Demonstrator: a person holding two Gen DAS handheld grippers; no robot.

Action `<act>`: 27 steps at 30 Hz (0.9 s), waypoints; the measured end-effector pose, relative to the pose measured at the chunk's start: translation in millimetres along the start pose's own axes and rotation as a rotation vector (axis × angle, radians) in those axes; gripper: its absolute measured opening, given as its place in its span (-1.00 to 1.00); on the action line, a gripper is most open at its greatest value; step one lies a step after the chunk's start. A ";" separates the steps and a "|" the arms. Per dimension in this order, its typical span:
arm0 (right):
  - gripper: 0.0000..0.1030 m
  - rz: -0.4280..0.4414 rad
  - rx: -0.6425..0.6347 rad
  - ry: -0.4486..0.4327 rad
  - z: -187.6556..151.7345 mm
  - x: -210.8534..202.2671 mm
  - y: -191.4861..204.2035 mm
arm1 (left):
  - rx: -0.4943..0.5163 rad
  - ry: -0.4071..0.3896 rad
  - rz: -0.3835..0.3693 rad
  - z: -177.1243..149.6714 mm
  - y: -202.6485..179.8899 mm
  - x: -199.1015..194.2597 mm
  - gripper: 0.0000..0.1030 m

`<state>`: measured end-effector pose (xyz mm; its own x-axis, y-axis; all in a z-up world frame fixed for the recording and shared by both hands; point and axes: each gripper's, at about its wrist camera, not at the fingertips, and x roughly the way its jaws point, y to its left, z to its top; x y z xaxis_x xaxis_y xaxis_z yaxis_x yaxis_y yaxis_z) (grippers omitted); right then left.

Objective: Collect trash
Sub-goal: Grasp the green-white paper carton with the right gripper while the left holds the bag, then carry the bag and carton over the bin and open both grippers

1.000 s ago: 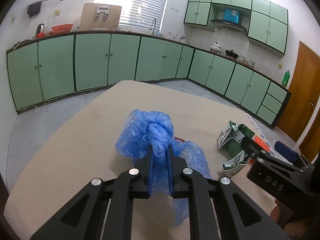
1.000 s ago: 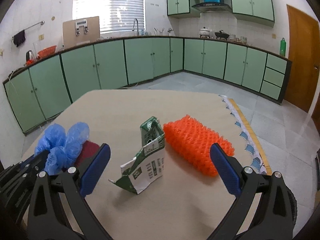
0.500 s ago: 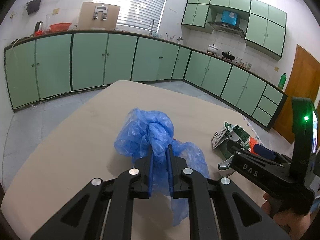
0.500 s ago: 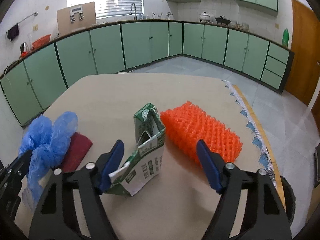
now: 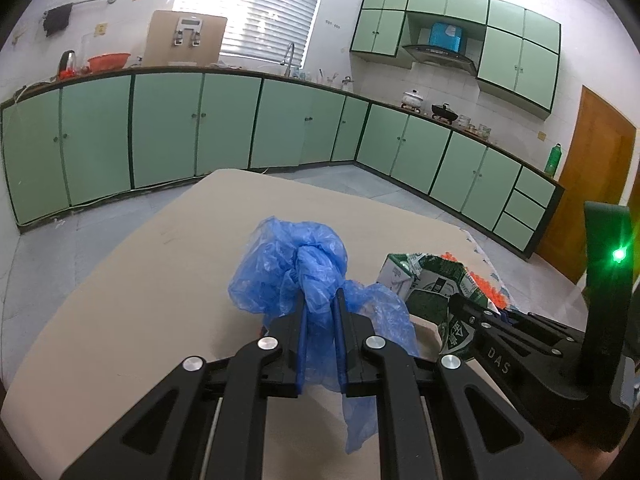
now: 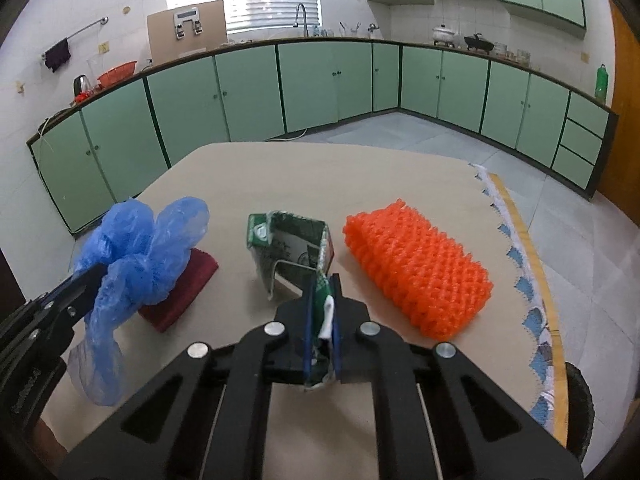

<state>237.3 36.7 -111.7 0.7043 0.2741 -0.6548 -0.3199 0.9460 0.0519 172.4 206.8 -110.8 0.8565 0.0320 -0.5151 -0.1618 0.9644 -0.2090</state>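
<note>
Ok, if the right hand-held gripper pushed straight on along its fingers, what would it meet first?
The right hand-held gripper, shut on the green carton's torn flap, would drive into the carton's body first; the table lies beyond, though depth is unclear.

Green cabinets, perhaps a kettle

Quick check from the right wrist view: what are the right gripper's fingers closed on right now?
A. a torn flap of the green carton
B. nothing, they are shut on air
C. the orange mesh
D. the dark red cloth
A: the right gripper has its fingers pinched on a torn flap of the green carton; the orange mesh and dark red cloth lie untouched.
</note>
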 end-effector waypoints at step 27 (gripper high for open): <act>-0.88 -0.120 0.101 -0.154 -4.2 -128.5 -108.9 | 0.116 -0.051 -0.191 10.1 -115.9 -40.0 -0.77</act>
<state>179.0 -102.2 -36.4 0.8246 0.1740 -0.5383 -0.1679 0.9839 0.0608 161.8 96.4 -57.6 0.8902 -0.1438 -0.4324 0.0608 0.9779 -0.2000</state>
